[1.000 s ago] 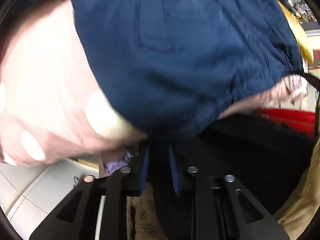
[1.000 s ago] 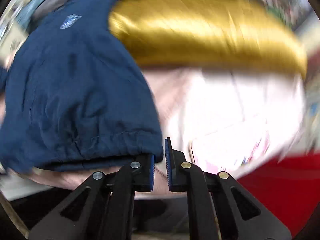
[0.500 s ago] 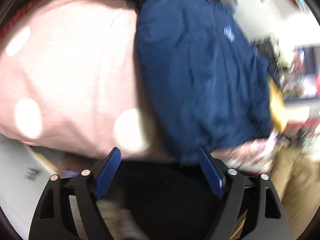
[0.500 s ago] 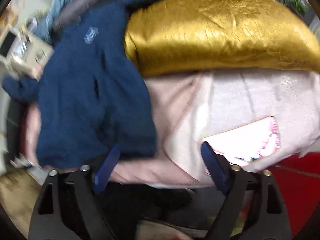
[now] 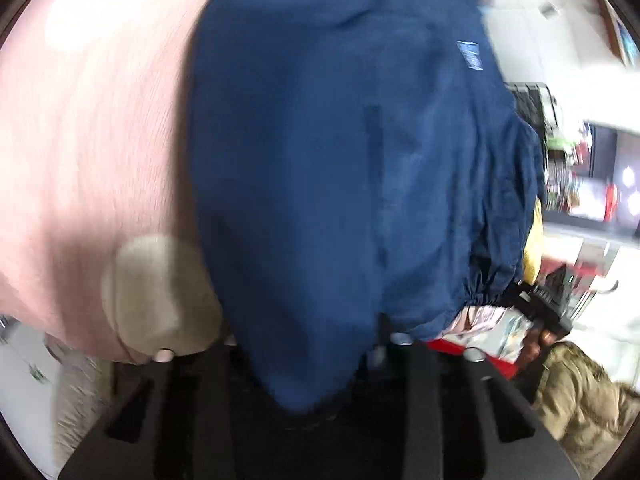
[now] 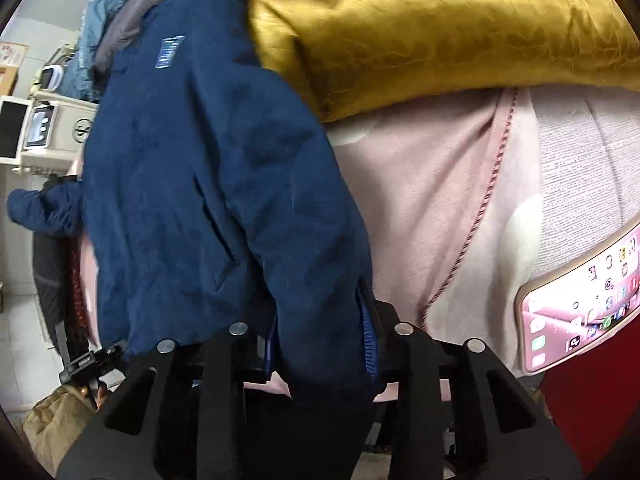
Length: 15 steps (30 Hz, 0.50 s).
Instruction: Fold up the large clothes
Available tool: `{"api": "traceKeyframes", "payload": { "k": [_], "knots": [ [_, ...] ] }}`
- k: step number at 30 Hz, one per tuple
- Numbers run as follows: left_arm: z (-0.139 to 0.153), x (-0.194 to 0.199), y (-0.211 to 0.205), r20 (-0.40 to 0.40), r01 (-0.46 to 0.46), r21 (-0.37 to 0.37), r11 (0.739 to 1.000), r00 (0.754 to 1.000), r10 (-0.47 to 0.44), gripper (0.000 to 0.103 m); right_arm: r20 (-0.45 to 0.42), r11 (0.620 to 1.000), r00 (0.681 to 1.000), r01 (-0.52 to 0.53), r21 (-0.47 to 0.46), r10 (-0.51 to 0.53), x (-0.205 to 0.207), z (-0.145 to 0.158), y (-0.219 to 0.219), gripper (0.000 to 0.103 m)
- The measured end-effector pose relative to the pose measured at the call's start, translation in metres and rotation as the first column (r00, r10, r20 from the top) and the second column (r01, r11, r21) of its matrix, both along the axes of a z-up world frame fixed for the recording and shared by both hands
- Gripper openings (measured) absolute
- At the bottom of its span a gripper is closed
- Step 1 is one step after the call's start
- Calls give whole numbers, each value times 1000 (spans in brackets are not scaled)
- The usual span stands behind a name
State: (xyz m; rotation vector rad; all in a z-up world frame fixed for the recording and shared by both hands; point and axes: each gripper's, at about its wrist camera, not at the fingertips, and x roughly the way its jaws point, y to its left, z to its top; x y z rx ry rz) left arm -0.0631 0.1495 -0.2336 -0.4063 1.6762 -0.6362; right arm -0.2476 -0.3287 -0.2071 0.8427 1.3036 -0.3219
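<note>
A large navy blue jacket [image 5: 340, 180] lies on a pink spotted blanket [image 5: 80, 160]. In the left wrist view its hem hangs down between my left gripper's [image 5: 304, 344] fingers, and the cloth hides the pads. In the right wrist view the jacket [image 6: 208, 200] has a small logo patch near its top, and its lower edge sits between my right gripper's [image 6: 320, 340] blue pads [image 6: 370, 336], which are close on the cloth. The right gripper also shows in the left wrist view [image 5: 536, 304] at the jacket's hem.
A gold satin pillow [image 6: 440, 20] lies behind the jacket. A pink phone [image 6: 588, 300] with a lit screen rests on the blanket at the right. A red surface [image 6: 588, 408] lies below it. A khaki garment [image 5: 580, 408] and a grey-blue one [image 6: 100, 28] are nearby.
Both grippers were wide open and empty half a second ago. Now each has closed in on the jacket's lower edge, with navy cloth between the fingers.
</note>
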Motion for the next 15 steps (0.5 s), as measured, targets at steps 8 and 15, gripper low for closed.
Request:
{"api": "traceKeyframes", "payload": {
  "k": [8, 15],
  "knots": [
    [59, -14, 24, 136, 150, 115, 982, 977, -165, 23, 79, 990, 991, -119, 80, 112, -23, 47, 27, 27],
    [-5, -12, 25, 28, 105, 260, 960, 993, -117, 42, -191, 991, 973, -135, -12, 130, -22, -21, 42, 31]
  ]
}}
